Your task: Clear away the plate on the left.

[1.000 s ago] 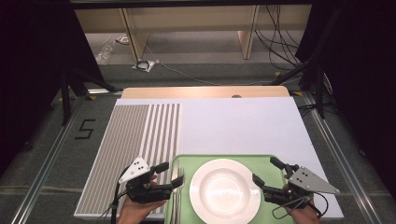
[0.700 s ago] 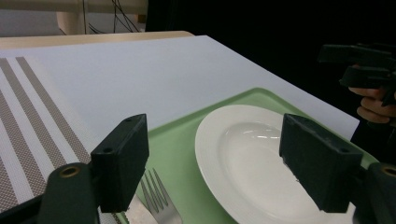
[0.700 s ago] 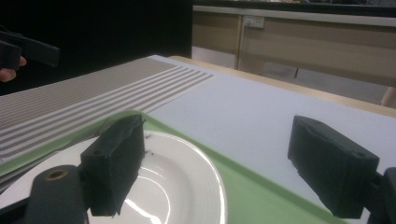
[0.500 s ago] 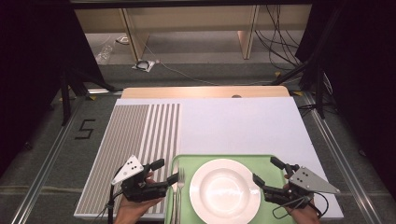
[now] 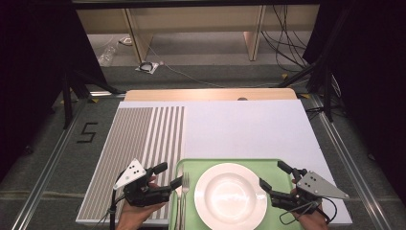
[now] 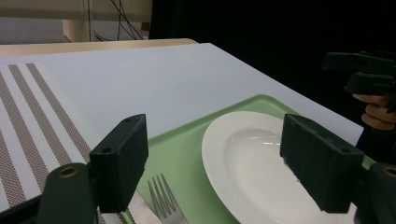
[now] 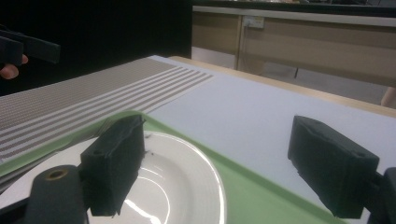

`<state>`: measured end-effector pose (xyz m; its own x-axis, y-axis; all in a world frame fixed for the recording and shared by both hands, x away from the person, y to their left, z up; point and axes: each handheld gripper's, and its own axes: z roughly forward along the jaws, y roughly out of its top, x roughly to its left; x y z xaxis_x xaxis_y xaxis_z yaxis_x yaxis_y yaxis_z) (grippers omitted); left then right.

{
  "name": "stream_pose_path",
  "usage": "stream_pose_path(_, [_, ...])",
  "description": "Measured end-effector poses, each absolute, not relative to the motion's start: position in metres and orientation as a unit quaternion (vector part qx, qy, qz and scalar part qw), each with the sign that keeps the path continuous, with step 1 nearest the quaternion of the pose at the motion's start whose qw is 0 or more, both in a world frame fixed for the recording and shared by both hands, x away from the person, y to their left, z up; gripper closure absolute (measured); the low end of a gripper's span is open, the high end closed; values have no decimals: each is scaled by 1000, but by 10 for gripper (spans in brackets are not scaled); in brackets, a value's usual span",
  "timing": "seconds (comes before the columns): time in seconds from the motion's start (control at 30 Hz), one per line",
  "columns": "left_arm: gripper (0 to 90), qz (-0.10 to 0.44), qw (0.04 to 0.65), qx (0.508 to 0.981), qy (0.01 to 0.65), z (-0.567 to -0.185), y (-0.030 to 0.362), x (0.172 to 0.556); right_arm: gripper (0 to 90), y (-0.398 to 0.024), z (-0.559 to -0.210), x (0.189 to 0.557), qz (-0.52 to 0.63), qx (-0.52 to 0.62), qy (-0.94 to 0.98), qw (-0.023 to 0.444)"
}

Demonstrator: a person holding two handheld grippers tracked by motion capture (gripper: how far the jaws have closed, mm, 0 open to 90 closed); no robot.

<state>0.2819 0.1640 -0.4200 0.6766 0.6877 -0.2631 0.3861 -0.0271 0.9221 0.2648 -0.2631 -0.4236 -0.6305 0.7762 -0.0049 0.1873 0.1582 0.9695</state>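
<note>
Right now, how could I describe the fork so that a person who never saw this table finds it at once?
Look at the green tray at the near edge of the table. A round white plate sits in its middle. The fork lies flat in the narrow strip between the plate and the tray's left rim, tines pointing away from the person; it is the one slim, shiny metal thing there.

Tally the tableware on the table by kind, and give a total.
Tray: 1
Plate: 1
Fork: 1
Striped mat: 1
Total: 4
</note>
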Motion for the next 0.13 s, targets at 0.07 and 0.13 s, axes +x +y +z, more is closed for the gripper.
stream_pose_path(0.07, [236, 129, 585, 705, 381, -420, 164, 282, 194, -263, -424, 265, 554, 338, 713, 266])
stream_pose_path(0.13, [235, 129, 585, 704, 381, -420, 164, 282, 194, -263, -424, 265, 554, 337, 713, 266])
